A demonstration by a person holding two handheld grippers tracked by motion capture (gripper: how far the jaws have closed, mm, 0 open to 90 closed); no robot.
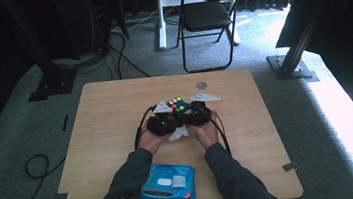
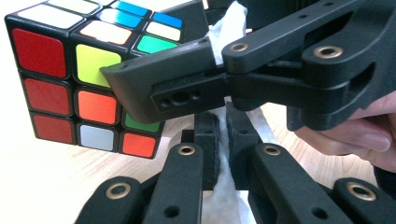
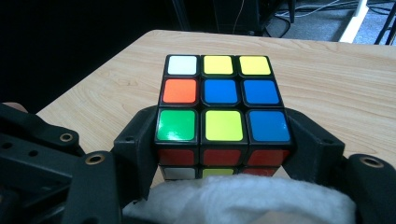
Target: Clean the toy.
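Our right gripper (image 3: 219,140) clamps the Rubik's cube (image 3: 219,93); our left gripper (image 2: 223,140) pinches a white wipe (image 2: 233,205) over the bench (image 1: 106,117).

Your left gripper (image 1: 163,122) and right gripper (image 1: 197,114) meet mid-table (image 1: 105,112), cube (image 1: 178,104) between them, white wipe (image 1: 178,132) under your hands. Blue wipes pack (image 1: 168,185) sits near your edge, between your forearms.

cube (image 3: 223,105): multicoloured squares, black grid | wipe (image 2: 229,28): white | packet (image 1: 168,185): apparently blue
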